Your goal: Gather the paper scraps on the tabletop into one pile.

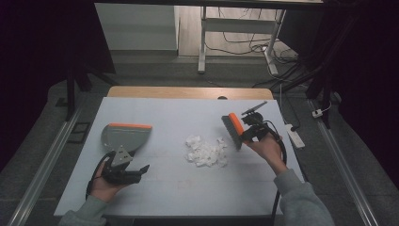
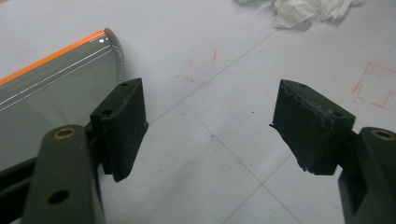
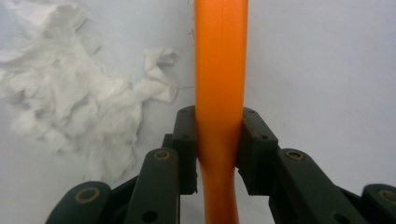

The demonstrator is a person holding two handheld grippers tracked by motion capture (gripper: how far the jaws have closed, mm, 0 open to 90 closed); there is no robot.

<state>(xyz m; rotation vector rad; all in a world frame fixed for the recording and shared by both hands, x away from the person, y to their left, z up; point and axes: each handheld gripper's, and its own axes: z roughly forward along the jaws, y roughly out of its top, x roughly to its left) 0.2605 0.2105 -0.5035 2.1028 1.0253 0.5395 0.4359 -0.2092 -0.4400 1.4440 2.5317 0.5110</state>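
White table: right gripper fingers clamp orange brush beside paper scraps; left gripper fingers wide by dustpan.

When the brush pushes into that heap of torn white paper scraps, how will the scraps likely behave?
The paper scraps look thin, crumpled and loose, so they are probably very light and would slide easily on the smooth table. As separate pieces, they may scatter rather than move as one lump. The brush, clamped in the right gripper, has a long edge that should gather most.
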